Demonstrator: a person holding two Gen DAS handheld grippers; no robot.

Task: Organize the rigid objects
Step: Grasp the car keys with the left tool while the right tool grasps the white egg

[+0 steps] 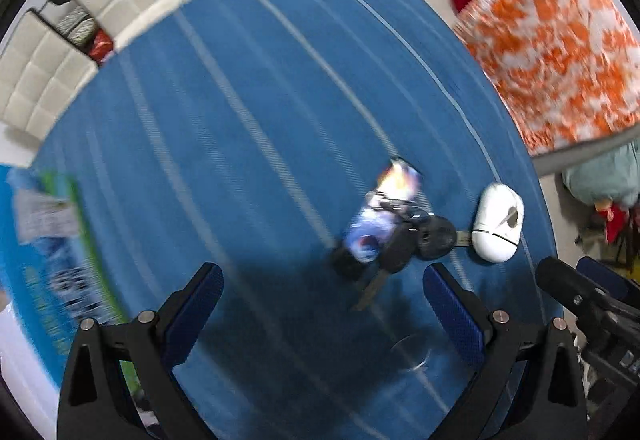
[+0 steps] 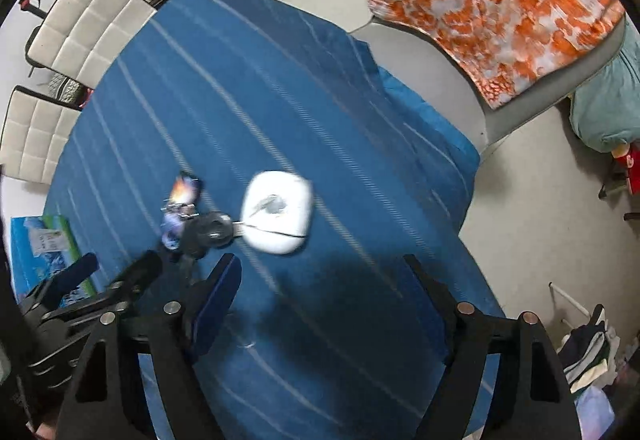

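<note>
A bunch of black keys [image 1: 420,240] with a colourful keychain tag [image 1: 380,212] lies on the blue striped tablecloth [image 1: 240,120], touching a white oval case [image 1: 498,222]. My left gripper [image 1: 322,284] is open and empty, hovering just in front of the keys. In the right wrist view the white case [image 2: 278,216] lies ahead of my right gripper [image 2: 320,276], which is open and empty above the cloth. The keys [image 2: 208,232] and tag [image 2: 180,204] lie to its left. The left gripper [image 2: 116,276] shows at the lower left.
A blue and green flat box [image 1: 48,248] lies at the table's left edge, also in the right wrist view [image 2: 40,244]. White padded chairs [image 2: 80,28] stand at the far left. A chair with an orange-white cloth [image 2: 500,0] stands to the right.
</note>
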